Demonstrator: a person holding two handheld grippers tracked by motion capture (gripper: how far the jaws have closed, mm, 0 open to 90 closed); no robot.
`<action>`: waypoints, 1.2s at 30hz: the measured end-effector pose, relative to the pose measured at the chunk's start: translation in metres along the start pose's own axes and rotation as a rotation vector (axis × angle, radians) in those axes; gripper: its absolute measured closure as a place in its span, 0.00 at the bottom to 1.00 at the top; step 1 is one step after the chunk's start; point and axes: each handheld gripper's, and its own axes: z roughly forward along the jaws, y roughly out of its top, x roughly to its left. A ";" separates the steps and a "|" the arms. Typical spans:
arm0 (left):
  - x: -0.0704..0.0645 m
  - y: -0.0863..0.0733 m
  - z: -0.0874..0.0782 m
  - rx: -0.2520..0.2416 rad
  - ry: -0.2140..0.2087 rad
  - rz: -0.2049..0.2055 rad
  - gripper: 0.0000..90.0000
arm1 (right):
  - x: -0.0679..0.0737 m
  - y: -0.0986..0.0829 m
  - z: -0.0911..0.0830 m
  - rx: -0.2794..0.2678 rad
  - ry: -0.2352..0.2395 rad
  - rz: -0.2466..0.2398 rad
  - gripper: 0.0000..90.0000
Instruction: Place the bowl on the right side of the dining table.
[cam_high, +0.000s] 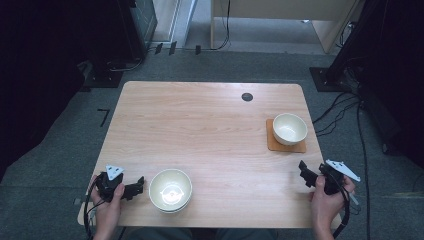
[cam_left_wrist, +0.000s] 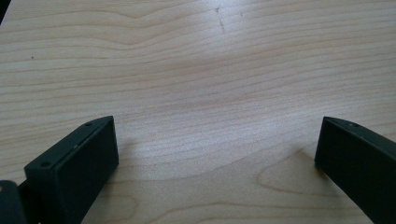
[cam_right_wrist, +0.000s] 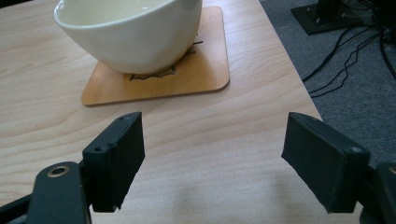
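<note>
Though both claws (cam_right_wrist: 212, 154) spread empty, right view crops cream bowl (cam_right_wrist: 130, 35) on coaster (cam_right_wrist: 187, 79).

This looks like a lab or test room — not a home. A plain wooden table (cam_high: 200, 130) stands on grey carpet (cam_high: 60, 165), ringed by black stands (cam_high: 335, 75) with loose cables (cam_high: 350, 110) trailing across the floor. Dark equipment (cam_high: 135, 25) fills the far left corner — what kind is hard to tell — and a pale wooden bench (cam_high: 280, 15) sits behind.

Cream bowl (cam_high: 170, 190) upright nr table's front edge, another (cam_high: 289, 128) on coaster
</note>
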 end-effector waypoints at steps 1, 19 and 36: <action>0.000 0.000 0.000 0.000 0.000 0.000 0.00 | -0.001 -0.001 0.000 0.002 0.001 -0.004 0.23; 0.000 0.000 0.000 0.000 0.000 0.000 0.00 | -0.008 -0.019 -0.009 0.053 -0.030 -0.054 0.23; 0.000 0.000 0.000 0.000 -0.001 0.001 0.00 | 0.001 -0.028 -0.013 0.133 -0.090 -0.192 0.20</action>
